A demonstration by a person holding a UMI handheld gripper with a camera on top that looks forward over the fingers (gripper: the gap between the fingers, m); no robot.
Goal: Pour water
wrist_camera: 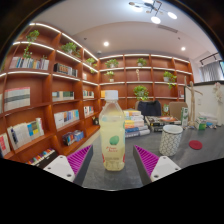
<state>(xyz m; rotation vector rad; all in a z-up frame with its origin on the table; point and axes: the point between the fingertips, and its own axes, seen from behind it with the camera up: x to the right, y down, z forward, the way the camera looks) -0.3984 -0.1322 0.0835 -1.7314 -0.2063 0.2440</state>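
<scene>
Gripper fingers occupy the near foreground, one at each side, each carrying a magenta pad on its inner face; the jaws stand wide apart and hold nothing. Between the fingers, and slightly ahead of the pads, a clear plastic bottle stands upright on a dark table. A visible gap separates the bottle from each pad. The bottle has a pale cap, contains a yellowish liquid, and bears a label with a green mark low on its body. Largest among the background items, wooden bookshelves run along the wall at the left and continue around the far wall, loaded with books and several potted plants. A stack of books lies on the table just behind the bottle. A pale patterned cup stands on the table to the right of the bottle, beyond the right-hand finger and apart from it. A small red round item lies on the table just right of the cup; its type cannot be determined. Ceiling lights show overhead.
</scene>
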